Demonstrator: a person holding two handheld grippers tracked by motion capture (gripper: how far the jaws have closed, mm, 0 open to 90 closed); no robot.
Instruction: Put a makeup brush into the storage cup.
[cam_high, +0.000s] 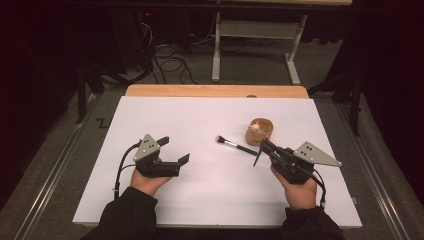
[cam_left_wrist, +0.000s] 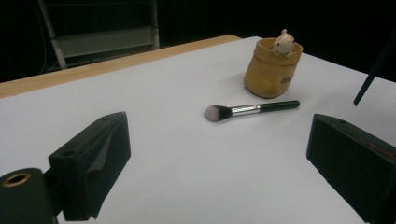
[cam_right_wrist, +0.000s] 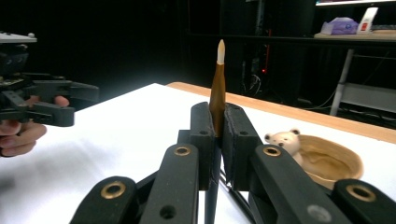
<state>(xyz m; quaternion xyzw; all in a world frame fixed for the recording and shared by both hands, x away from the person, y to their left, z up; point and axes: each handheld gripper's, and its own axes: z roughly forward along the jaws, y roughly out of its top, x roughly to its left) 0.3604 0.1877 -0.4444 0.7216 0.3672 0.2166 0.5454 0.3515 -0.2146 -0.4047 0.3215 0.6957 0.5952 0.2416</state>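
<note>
Here, left tool (cam_high: 175, 149): held wide open with nothing between the jaws, over bare white desk (cam_high: 210, 190).
Right tool (cam_right_wrist: 217, 135): clamped on a thin brown brush (cam_right_wrist: 217, 93), whose pale tip is raised upright.
Makeup brush (cam_left_wrist: 250, 109): laid flat mid-desk, just beside the wooden cup (cam_left_wrist: 272, 67).
Open room: broad bare sheet is seen between the tools and toward the near edge.
Hard to make out: the thin brush's lower end is hidden behind the jaws; surroundings are lost in darkness.

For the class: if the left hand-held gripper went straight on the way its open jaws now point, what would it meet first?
Most likely the makeup brush, which lies on the white sheet ahead of the left hand-held gripper. The yellow cup stands just behind it. Depth is hard to judge.
</note>
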